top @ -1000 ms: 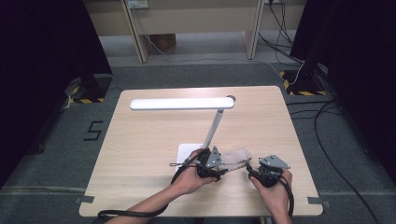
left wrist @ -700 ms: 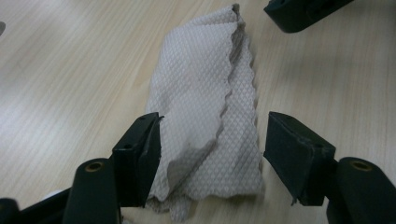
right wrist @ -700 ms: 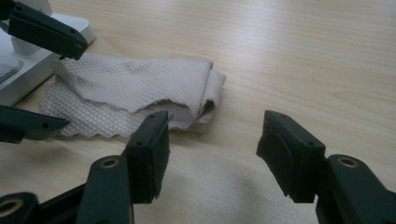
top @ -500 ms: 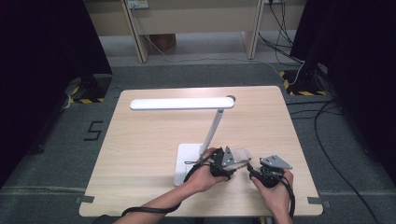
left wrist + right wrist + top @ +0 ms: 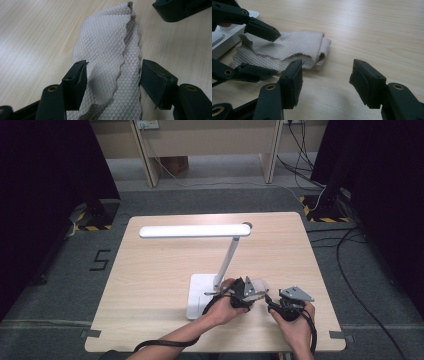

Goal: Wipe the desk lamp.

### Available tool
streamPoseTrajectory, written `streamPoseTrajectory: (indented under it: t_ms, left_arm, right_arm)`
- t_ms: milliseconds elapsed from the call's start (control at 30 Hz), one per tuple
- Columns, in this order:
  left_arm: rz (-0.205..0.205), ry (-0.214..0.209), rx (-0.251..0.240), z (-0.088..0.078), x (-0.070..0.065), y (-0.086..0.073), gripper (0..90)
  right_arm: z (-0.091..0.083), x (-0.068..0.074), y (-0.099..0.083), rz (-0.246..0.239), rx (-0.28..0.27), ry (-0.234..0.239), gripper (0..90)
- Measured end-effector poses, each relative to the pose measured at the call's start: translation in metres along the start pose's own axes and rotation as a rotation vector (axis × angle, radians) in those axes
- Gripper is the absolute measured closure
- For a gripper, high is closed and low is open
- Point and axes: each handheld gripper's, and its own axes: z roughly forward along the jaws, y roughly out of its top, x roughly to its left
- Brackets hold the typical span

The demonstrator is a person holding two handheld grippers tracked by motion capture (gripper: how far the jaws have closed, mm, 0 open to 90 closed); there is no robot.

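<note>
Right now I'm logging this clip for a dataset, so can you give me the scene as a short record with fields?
surface: wooden table
object in hand: folded beige cloth, lying flat on the table
left gripper: open, fingers on either side of the cloth
right gripper: open, over bare table beside the cloth, not touching it
other item: white desk lamp, its base beside the cloth
</note>
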Motion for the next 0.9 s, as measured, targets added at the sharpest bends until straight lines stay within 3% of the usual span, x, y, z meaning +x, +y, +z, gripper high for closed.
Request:
streamPoseTrajectory:
  t_ms: [200, 300, 467, 700, 900]
  left_arm:
    - [-0.073, -0.013, 0.006, 0.0027, 0.0030, 0.0011, 38.2]
    - [-0.133, -0.027, 0.015, 0.0046, 0.0052, 0.0024, 39.8]
    - [-0.174, -0.039, 0.017, 0.0056, 0.0074, 0.0026, 42.0]
    - [-0.182, -0.021, 0.024, 0.0047, 0.0073, 0.0031, 52.6]
    - [-0.136, -0.005, 0.034, 0.0022, 0.0034, 0.0035, 67.3]
  right_arm:
    - [-0.0001, 0.0000, -0.0002, -0.001, 0.000, -0.001, 42.7]
    - [-0.0002, 0.0006, -0.0002, 0.004, 0.003, 0.001, 42.7]
    - [-0.0001, 0.0002, -0.0003, 0.001, 0.002, 0.010, 42.7]
    - [0.0009, 0.0007, -0.0006, -0.002, 0.006, 0.016, 42.9]
    - [0.0012, 0.0007, -0.0007, -0.001, 0.007, 0.020, 42.9]
